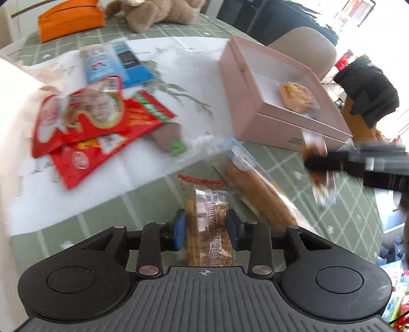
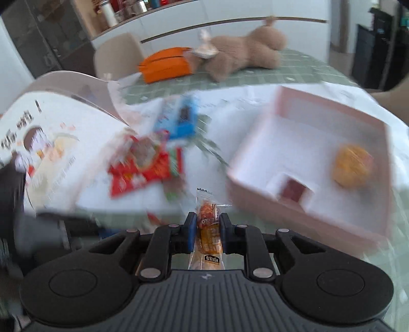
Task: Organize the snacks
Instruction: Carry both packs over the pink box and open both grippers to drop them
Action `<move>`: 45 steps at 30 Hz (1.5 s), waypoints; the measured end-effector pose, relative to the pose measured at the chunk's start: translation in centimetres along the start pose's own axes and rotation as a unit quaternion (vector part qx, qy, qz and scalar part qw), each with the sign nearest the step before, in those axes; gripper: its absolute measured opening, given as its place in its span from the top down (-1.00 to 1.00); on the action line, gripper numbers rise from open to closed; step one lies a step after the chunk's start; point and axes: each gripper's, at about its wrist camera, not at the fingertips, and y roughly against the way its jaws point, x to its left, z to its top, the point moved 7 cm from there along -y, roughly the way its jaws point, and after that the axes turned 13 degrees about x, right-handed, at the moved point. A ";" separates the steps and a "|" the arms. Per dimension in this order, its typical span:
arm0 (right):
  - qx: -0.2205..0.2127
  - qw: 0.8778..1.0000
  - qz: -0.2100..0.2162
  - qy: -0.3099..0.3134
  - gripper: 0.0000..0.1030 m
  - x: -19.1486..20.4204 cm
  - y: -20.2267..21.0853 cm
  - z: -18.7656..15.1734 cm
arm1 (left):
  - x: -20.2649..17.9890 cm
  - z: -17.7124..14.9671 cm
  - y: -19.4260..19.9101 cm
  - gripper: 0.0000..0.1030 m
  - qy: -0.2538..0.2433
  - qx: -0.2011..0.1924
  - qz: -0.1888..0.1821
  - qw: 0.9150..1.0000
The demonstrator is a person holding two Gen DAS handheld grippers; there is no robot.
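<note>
In the left wrist view my left gripper point(image 1: 205, 228) has its blue pads against the sides of a clear-wrapped wafer packet point(image 1: 209, 217), which stays sharp while the table blurs. My right gripper point(image 2: 207, 227) is shut on a small orange snack packet point(image 2: 208, 229). From the left wrist view the right gripper point(image 1: 317, 163) hangs at the right edge, in front of the pink box point(image 1: 255, 127), with its packet point(image 1: 320, 189) dangling. The open pink box point(image 2: 306, 212) holds a round orange-wrapped snack point(image 2: 352, 166) and a dark red item point(image 2: 294, 191).
Red packets point(image 1: 84, 122), blue packets point(image 1: 115, 63), a brown snack with a green label point(image 1: 168, 138) and a long wrapped bread stick point(image 1: 258, 194) lie on the green checked table. A plush bear point(image 1: 158, 12) and an orange pouch point(image 1: 69, 20) sit at the back. A white bag point(image 2: 51, 143) stands left.
</note>
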 end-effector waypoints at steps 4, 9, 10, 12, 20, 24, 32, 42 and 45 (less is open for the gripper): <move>0.012 0.999 -0.039 -0.036 0.64 -3.5 -0.4 -5.0 | -3.1 -0.6 -1.3 0.16 -0.036 0.002 -0.014 0.999; 0.020 0.997 -0.069 -0.040 0.49 -4.6 -1.5 -8.5 | -3.9 -0.9 -1.3 0.04 -0.046 -0.006 0.028 0.999; 0.015 0.997 -0.074 -0.030 0.45 -4.4 -1.4 -8.7 | -3.5 -0.6 -1.3 0.04 -0.040 -0.011 0.041 0.998; -0.005 0.996 -0.088 -0.005 0.23 -3.6 -0.7 -8.6 | -2.6 -0.4 -1.0 0.05 -0.026 -0.021 0.075 0.997; -0.054 0.997 -0.027 0.056 -0.13 0.1 0.2 -5.6 | 0.2 -0.7 0.0 0.11 0.008 -0.027 0.077 0.997; -0.023 0.999 -0.004 0.026 0.05 -0.1 -3.8 -3.0 | 0.1 -0.5 -0.3 0.11 0.006 -0.025 0.073 0.997; -0.001 1.000 0.010 0.008 0.46 -0.7 -2.3 -6.9 | -2.4 0.2 -1.7 0.14 -0.038 -0.013 0.058 0.998; -0.072 0.994 -0.027 -0.079 0.47 -7.1 7.3 -11.3 | -10.2 1.7 7.2 0.21 -0.090 -0.129 -0.067 0.985; -0.123 0.989 -0.029 -0.075 0.47 -7.3 11.7 -9.4 | -12.4 5.1 12.4 0.21 -0.118 -0.192 -0.059 0.973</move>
